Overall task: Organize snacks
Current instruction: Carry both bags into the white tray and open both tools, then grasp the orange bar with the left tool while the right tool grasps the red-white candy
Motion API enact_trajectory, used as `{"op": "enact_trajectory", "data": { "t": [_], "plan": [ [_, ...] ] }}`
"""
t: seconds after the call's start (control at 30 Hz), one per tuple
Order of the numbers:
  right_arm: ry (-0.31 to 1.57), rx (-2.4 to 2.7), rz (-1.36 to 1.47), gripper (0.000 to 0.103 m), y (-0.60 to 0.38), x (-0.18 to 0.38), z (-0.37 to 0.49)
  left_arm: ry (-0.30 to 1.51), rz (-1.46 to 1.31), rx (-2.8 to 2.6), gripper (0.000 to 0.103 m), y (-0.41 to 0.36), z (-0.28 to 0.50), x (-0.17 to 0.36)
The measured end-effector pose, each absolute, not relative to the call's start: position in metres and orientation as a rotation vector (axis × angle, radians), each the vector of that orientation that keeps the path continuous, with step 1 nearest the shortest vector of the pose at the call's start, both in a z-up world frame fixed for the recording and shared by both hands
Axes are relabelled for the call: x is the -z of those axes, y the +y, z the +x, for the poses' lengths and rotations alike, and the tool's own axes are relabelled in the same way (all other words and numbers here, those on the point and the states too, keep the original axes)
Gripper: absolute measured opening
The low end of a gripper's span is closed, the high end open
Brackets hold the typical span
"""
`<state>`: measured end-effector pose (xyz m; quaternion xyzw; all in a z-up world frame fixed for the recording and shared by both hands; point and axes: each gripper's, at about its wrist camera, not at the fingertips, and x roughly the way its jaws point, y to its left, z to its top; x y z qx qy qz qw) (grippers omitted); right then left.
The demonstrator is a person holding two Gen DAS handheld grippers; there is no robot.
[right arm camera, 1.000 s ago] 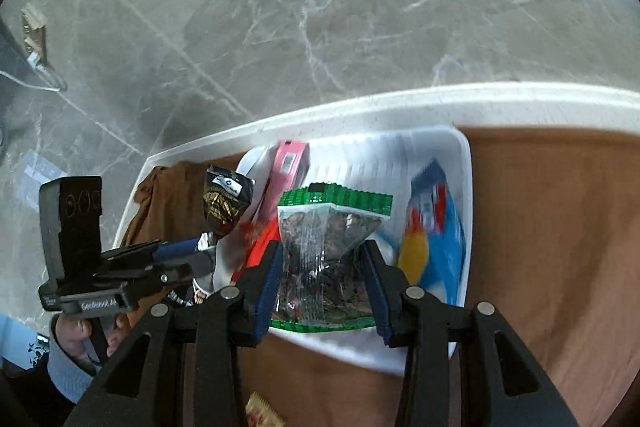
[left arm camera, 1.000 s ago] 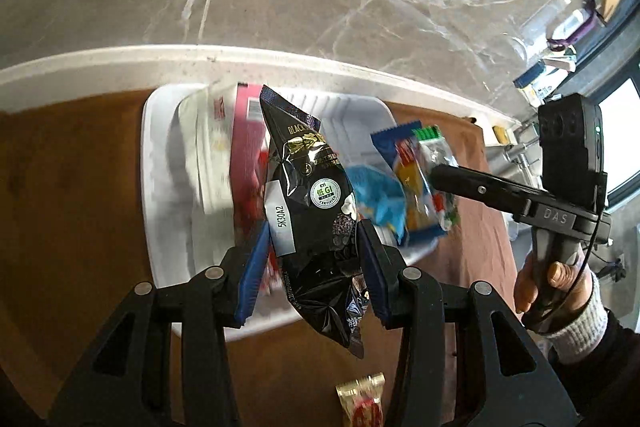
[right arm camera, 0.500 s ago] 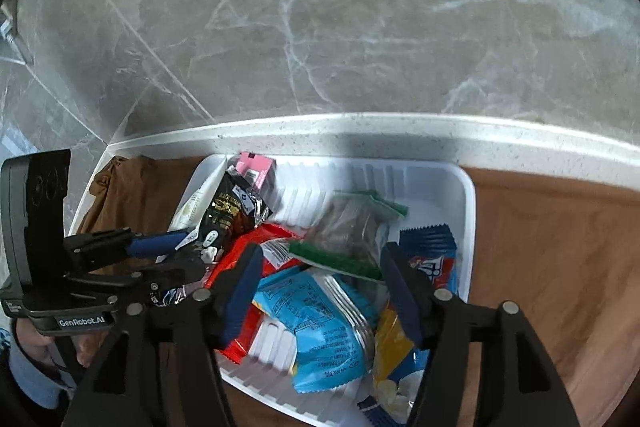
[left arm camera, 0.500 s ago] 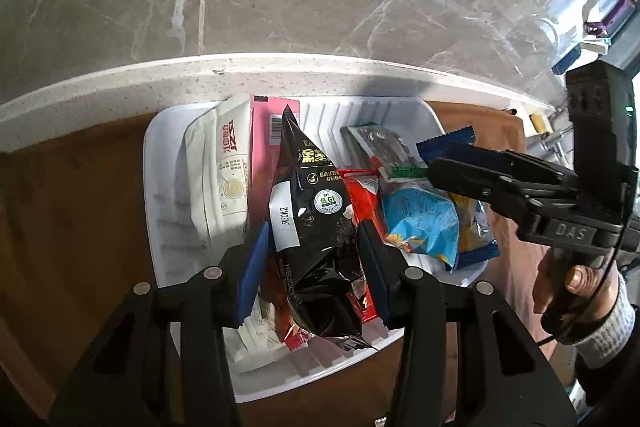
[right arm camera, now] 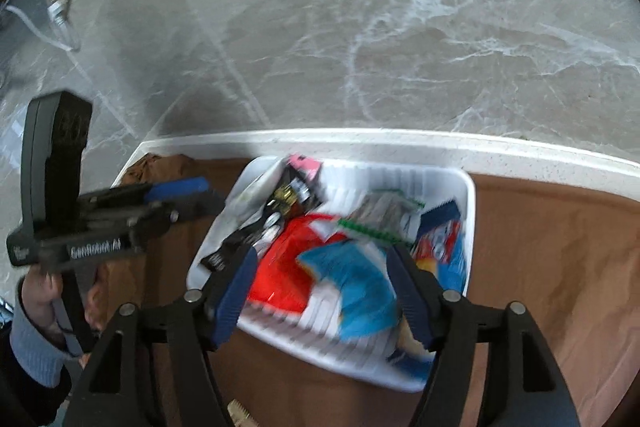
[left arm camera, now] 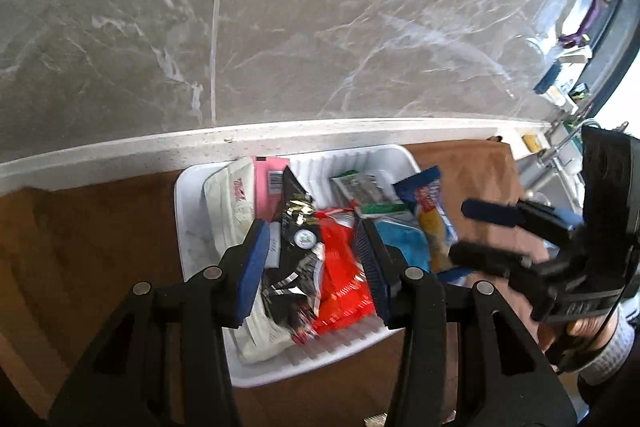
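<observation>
A white ribbed tray (left arm camera: 190, 247) (right arm camera: 471, 211) on a brown cloth holds several snack packets. A black packet (left arm camera: 296, 243) (right arm camera: 280, 205) lies in it beside a red packet (left arm camera: 340, 279) (right arm camera: 288, 259). A clear packet with green edges (left arm camera: 360, 187) (right arm camera: 380, 211) rests further back, near a light blue packet (left arm camera: 404, 239) (right arm camera: 356, 283). My left gripper (left arm camera: 311, 227) (right arm camera: 212, 193) hovers above the tray, open, and its pads touch nothing. My right gripper (right arm camera: 322, 254) (left arm camera: 460, 227) is also above the tray. Its jaws are opening and nothing is between them.
A dark blue packet (left arm camera: 428, 203), a white packet (left arm camera: 232, 203) and a pink one (left arm camera: 266, 183) also lie in the tray. A gold-wrapped candy (right arm camera: 240, 411) sits on the cloth (right arm camera: 560, 267) near me. A marble wall rises behind the white counter edge (left arm camera: 320, 135).
The black packet and the green-edged packet went from the jaws down into the tray and stayed there. Both grippers then rose and drew back. The right jaws spread much wider.
</observation>
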<state>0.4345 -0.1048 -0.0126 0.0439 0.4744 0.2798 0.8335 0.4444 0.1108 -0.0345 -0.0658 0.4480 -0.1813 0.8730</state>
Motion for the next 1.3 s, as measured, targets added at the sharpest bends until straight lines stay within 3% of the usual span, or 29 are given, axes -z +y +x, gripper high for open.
{"op": "enact_trajectory", "data": {
  "t": [0.1,0.33,0.8,1.3],
  "plan": [
    [1.009,-0.616,0.068,0.07,-0.101,0.008,0.411,0.926,-0.151,0.398,0.054,0.11,0.423,0.028],
    [1.027,-0.655,0.019,0.072,-0.097,0.008,0.35,0.972,-0.143,0.438,0.054,0.107,0.354,0.033],
    [1.174,-0.658,-0.059,0.072,-0.112,0.054,0.233,1.204,-0.146,0.444,0.054,0.093,0.218,0.106],
    [1.159,-0.795,-0.315,0.072,-0.109,0.061,0.193,1.323,-0.221,0.423,0.054,0.077,0.144,0.146]
  ]
}}
